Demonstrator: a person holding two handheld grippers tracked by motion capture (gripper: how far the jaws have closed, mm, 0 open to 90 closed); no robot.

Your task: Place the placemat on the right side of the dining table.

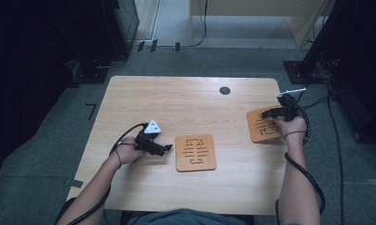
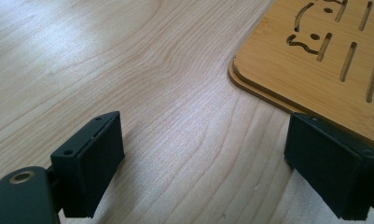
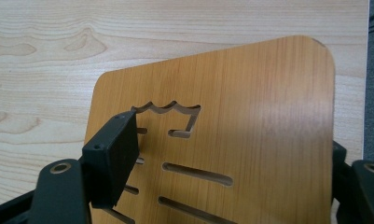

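Wooden boards are the business here: two slotted bamboo-coloured boards are lying on the pale desk (image 1: pixel 143 98), and the person is working one gripper toward each. The right gripper (image 1: pixel 269 114) is sitting over the board at the right edge of the desk (image 1: pixel 263 125), and in the right gripper view its jaws are standing wide apart, straddling that board (image 3: pixel 250 116), one jaw over the slotted part and the other just off the far edge; nothing is pinched yet. The left gripper (image 1: pixel 167 148) is hovering just beside the middle board (image 1: pixel 195 152), and in the left gripper view its jaws are also gaping, with bare desk between them and the board's rounded corner (image 2: pixel 315 70) lying just ahead of one jaw. That view is showing a second edge under the corner, so it may be two boards stacked.

To do this well, I'm judging the right gripper should be settling lower so both jaws are catching the board's edges squarely before closing, since a thin flat board is likely to slip or tip. The left one should be sliding in along the desk to get under the corner.

No containers are showing on the desk, only the boards and a dark round hole (image 1: pixel 225 90) near the far edge
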